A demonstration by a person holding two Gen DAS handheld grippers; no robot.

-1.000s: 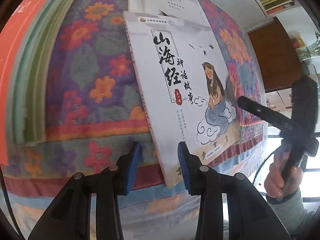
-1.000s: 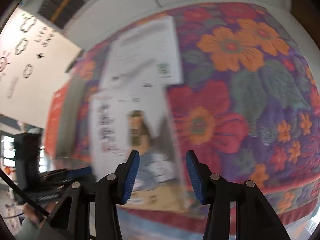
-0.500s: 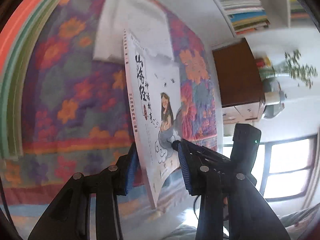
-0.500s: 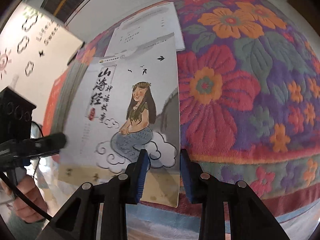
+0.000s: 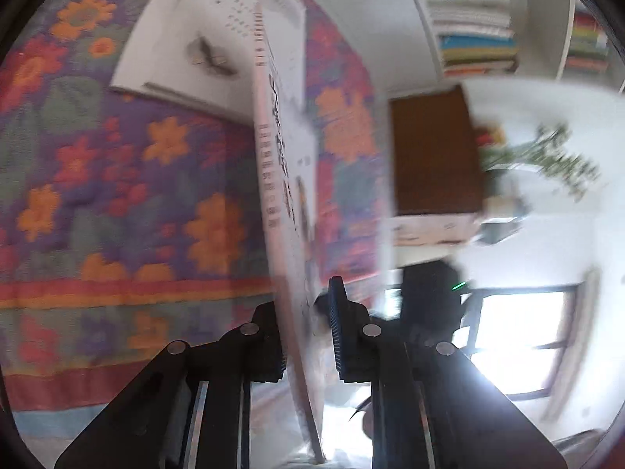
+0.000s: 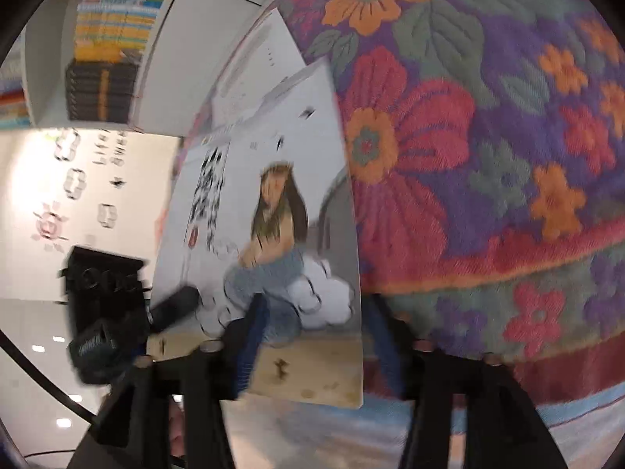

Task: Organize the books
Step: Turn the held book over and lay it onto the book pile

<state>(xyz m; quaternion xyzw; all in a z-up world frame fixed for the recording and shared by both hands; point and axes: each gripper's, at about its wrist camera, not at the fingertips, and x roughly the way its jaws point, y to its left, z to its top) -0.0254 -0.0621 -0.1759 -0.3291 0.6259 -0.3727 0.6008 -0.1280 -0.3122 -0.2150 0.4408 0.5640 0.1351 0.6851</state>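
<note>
While tilted up on edge over the floral cloth (image 5: pixel 117 203), book (image 5: pixel 287 195) seen spine-on in the left wrist view, long axis running from near to far, near end caught between the pads of the left gripper (image 5: pixel 306 336); jaws narrowing, closing onto that lower edge, pads apparently pressing both covers, though blur softens the contact. Same book (image 6: pixel 269 234) shown cover-on in the right wrist view, rising just beyond the right gripper (image 6: pixel 312 336), near edge lying between its jaws; jaws widening, opening, pads standing clear of the cover on either side, so no grip there. Second book (image 5: pixel 218 35) lying flat on the cloth farther off, well beyond the held one and partly behind it. Shelf (image 5: pixel 468 19) of stacked books visible at far right. Left gripper judged the nearer and the only one carrying the load; coming move judged to hinge on keeping the near-to-far axis steady while swinging the far end toward a resting place.
</note>
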